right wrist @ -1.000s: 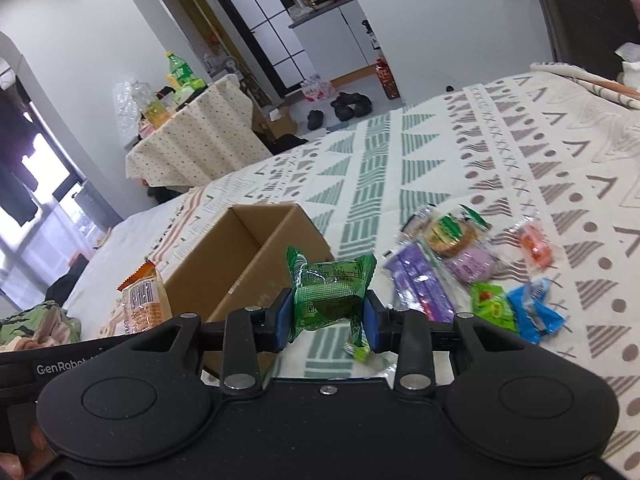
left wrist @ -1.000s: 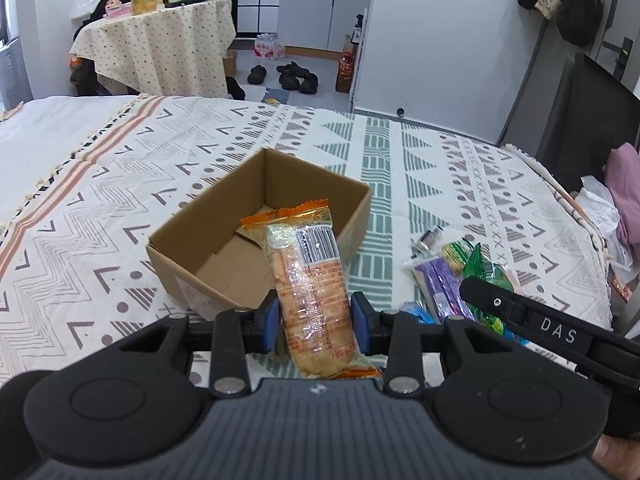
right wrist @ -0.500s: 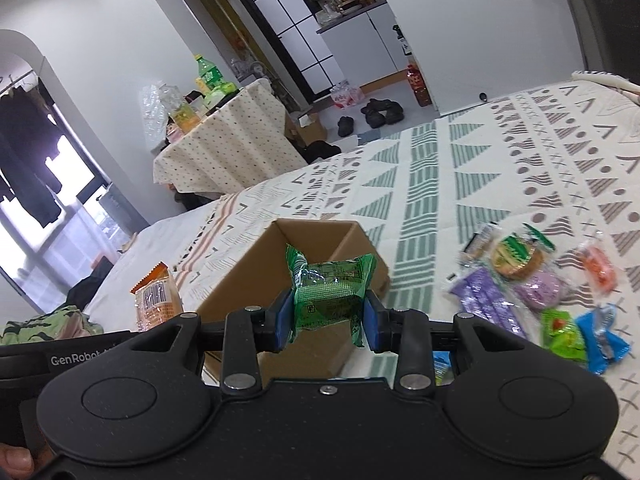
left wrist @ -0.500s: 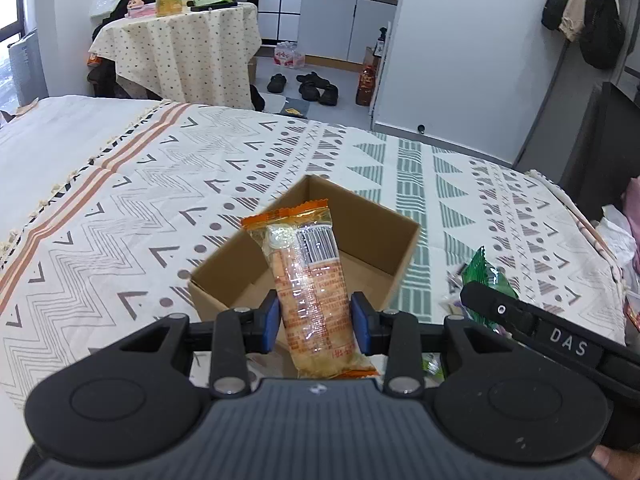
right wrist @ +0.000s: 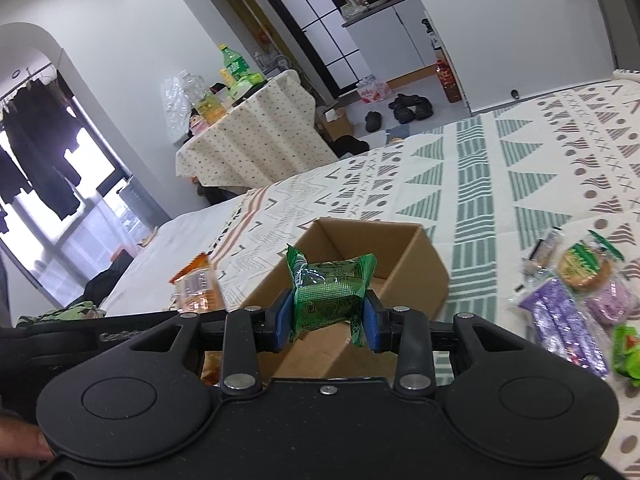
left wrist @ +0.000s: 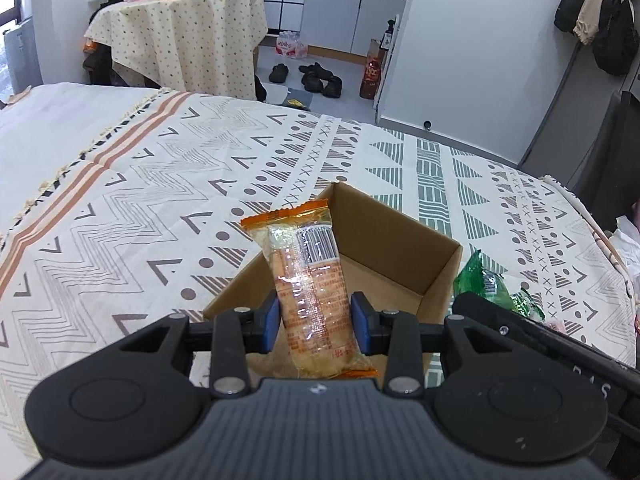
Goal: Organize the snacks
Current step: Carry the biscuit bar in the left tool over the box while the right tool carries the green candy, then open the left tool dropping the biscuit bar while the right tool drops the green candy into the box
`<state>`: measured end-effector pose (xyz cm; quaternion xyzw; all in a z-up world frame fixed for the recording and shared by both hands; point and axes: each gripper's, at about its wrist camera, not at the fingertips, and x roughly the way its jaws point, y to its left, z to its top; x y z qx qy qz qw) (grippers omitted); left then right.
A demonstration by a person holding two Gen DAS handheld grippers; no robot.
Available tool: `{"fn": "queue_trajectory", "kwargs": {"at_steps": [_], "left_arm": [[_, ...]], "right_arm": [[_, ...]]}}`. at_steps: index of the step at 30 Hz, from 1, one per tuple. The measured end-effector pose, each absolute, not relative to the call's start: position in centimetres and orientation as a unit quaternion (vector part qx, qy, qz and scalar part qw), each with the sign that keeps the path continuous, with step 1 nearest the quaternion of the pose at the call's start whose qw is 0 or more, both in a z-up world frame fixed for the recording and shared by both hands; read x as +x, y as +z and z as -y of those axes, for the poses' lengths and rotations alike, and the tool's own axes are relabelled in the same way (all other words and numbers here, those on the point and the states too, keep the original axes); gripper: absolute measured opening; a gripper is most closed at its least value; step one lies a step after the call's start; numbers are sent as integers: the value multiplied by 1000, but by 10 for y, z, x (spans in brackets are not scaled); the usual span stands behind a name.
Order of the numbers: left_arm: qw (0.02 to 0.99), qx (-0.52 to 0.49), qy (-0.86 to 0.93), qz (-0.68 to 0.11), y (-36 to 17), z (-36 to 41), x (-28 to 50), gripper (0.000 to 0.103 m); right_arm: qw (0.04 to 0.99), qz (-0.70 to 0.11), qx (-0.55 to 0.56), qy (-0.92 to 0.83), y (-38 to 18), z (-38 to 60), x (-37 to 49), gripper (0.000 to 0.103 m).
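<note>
My left gripper [left wrist: 316, 322] is shut on an orange-edged clear snack packet [left wrist: 310, 284], held upright over the near edge of an open cardboard box [left wrist: 400, 240] on the patterned bedspread. My right gripper [right wrist: 329, 327] is shut on a green snack packet [right wrist: 330, 294] and hangs over the same box [right wrist: 408, 268]. The orange packet also shows at the left in the right wrist view [right wrist: 196, 288]. The green packet shows at the right in the left wrist view [left wrist: 482, 280]. No snack shows on the visible box floor.
Several loose snacks lie on the bedspread right of the box: a purple packet [right wrist: 560, 320], a round biscuit pack [right wrist: 584, 266], a green one [right wrist: 628, 348]. A cloth-covered table [left wrist: 180, 36] with bottles stands beyond the bed. Shoes [left wrist: 316, 76] lie on the floor.
Both grippers have moved left and over the box with their packets still held. The box now sits directly under both packets.
</note>
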<state>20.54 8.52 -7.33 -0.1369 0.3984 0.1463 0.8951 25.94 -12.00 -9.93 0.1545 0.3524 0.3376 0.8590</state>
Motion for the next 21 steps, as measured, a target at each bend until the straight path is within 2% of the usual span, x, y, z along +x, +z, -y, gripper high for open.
{"fn": "queue_trajectory", "kwargs": {"at_steps": [9, 13, 15, 21], "left_arm": [[884, -153, 124, -424, -94, -101, 223, 37], [879, -152, 130, -432, -96, -103, 223, 42], [878, -152, 134, -434, -94, -104, 221, 47], [879, -158, 145, -426, -85, -105, 210, 58]], "right_arm": [[849, -367, 153, 348, -108, 102, 265, 36], [841, -382, 148, 353, -110, 95, 266, 44], [839, -384, 153, 353, -109, 96, 266, 51], [841, -381, 163, 347, -101, 107, 262, 54]]}}
